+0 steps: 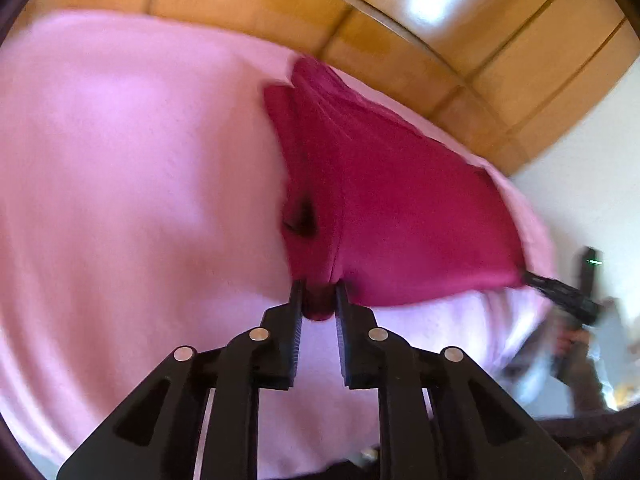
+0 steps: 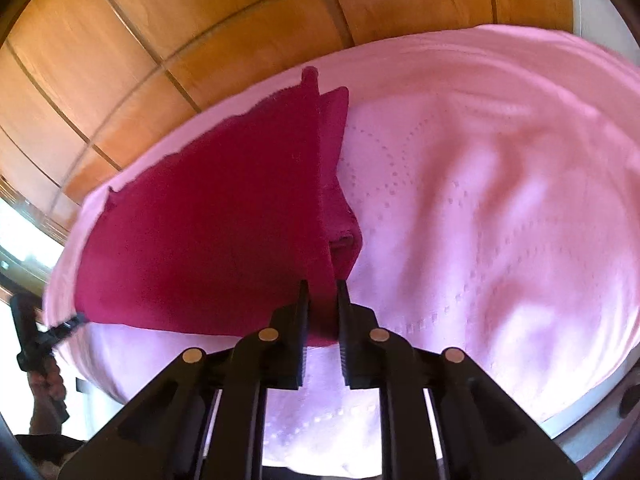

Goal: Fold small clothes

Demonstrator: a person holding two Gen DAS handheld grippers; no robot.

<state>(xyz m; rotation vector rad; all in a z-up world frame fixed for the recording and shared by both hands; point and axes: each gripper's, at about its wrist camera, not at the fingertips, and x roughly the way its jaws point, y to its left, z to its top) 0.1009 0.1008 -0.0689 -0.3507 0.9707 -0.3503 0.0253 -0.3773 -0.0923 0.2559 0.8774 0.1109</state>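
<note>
A small dark red garment [image 1: 400, 208] lies stretched over a pink cloth [image 1: 120, 180], reaching to the cloth's far edge. My left gripper [image 1: 319, 288] is shut on a bunched corner of the garment's near edge. At the right of the left wrist view, my right gripper [image 1: 532, 278] grips the other near corner. In the right wrist view the red garment [image 2: 208, 220] spreads to the left, and my right gripper [image 2: 322, 286] is shut on a fold of its edge. My left gripper [image 2: 78, 320] shows at the far left, pinching the opposite corner.
The pink cloth [image 2: 500, 200] covers a rounded surface with a dotted pattern. Beyond its far edge is an orange tiled floor [image 2: 180, 20]. A hand [image 2: 44, 388] holds the left gripper's handle. A pale wall [image 1: 592, 152] stands at the right.
</note>
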